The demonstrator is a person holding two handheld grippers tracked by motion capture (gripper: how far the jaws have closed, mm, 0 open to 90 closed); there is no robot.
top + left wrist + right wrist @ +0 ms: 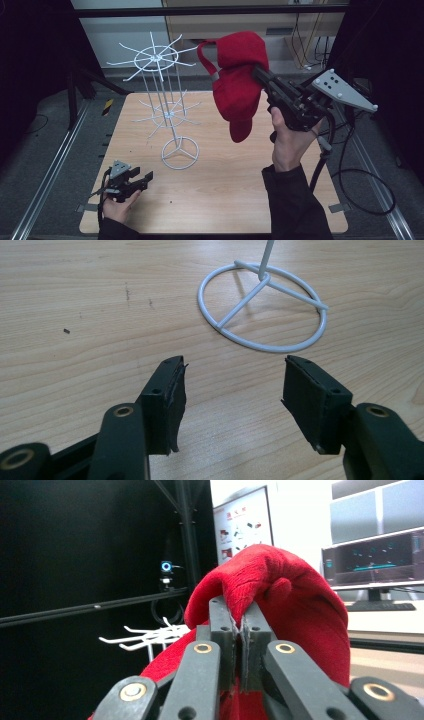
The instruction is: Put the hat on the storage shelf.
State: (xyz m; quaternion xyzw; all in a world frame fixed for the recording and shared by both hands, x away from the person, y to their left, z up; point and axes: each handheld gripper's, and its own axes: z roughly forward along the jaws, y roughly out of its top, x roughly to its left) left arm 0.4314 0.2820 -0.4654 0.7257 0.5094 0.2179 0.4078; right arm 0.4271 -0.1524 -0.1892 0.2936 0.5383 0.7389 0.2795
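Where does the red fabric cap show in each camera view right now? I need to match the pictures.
High view: the red fabric cap hangs upper centre-right, pinched by the right gripper, above the table.
Left gripper view: the cap is not in it; open jaws face the stand's ring base.
Right gripper view: the cap sits centre, clamped between the shut jaws.
Shared landmark: the white wire stand, whose arms show at left in the right gripper view.

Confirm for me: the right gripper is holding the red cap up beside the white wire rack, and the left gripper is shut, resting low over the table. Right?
Not quite. The left gripper is open: the left gripper view shows its jaws standing wide apart with bare table between them. The rest holds: the right gripper is clamped on the red cap, held up beside the white wire rack.
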